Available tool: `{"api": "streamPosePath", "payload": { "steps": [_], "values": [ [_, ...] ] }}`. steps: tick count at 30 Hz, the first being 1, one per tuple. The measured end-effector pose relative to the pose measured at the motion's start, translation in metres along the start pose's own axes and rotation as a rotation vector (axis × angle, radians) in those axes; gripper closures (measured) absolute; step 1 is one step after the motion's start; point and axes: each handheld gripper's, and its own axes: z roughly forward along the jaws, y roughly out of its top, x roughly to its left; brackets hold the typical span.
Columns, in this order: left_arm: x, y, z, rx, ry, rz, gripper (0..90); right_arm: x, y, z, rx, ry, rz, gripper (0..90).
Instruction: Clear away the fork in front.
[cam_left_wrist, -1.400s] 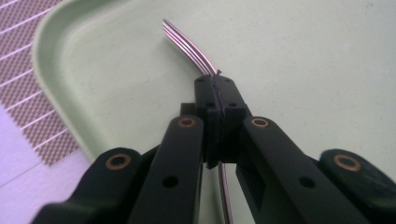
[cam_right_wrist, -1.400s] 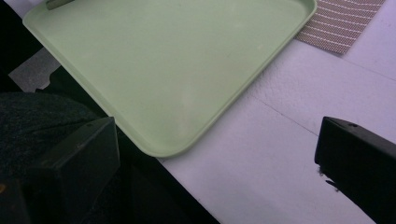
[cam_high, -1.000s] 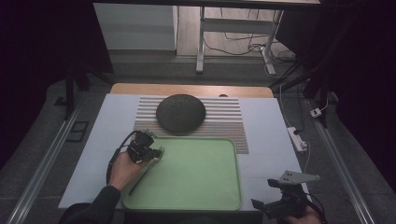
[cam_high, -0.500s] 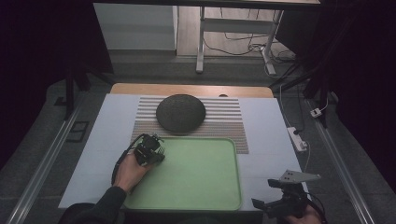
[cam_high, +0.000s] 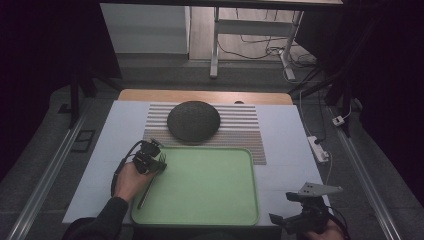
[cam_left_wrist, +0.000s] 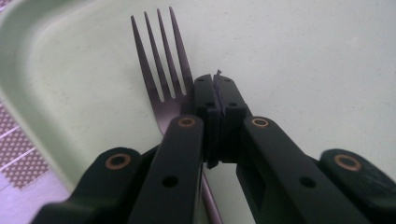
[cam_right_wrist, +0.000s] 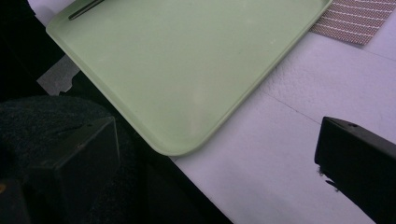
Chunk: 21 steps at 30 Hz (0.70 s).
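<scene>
A dark metal fork (cam_left_wrist: 161, 70) lies flat along the left edge inside the pale green tray (cam_high: 210, 190).

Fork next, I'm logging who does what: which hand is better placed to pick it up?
Left. Its tongs are shut right beside the fork on the tray; the right tongs are open off the tray's near right corner.

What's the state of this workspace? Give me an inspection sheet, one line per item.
Surface: white table top with a striped mat at the back.
Job's things: green tray; fork lying along its left edge.
Clutter: dark round dome on the mat.
Grippers: left claw shut above the fork, beside its neck; right claw open, off the tray's near right corner.
Cables: black loop from the left claw; white power strip at the table's right.
Surroundings: dim floor, desk legs behind.
</scene>
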Motion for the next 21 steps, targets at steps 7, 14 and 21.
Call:
{"api": "streamPosePath", "payload": {
  "steps": [7, 14, 21],
  "values": [
    [0.01, -0.003, -0.004, -0.002, 0.01, -0.036, 88.6, 0.002, 0.0, 0.001, 0.016, 0.004, -0.021, 0.4],
    [0.016, -0.005, -0.005, -0.012, 0.003, -0.064, 88.3, 0.003, 0.001, 0.002, 0.021, 0.005, -0.028, 0.7],
    [0.015, -0.005, -0.007, -0.031, -0.014, -0.055, 80.2, 0.004, 0.001, 0.002, 0.025, 0.003, -0.033, 0.7]
  ]
}}
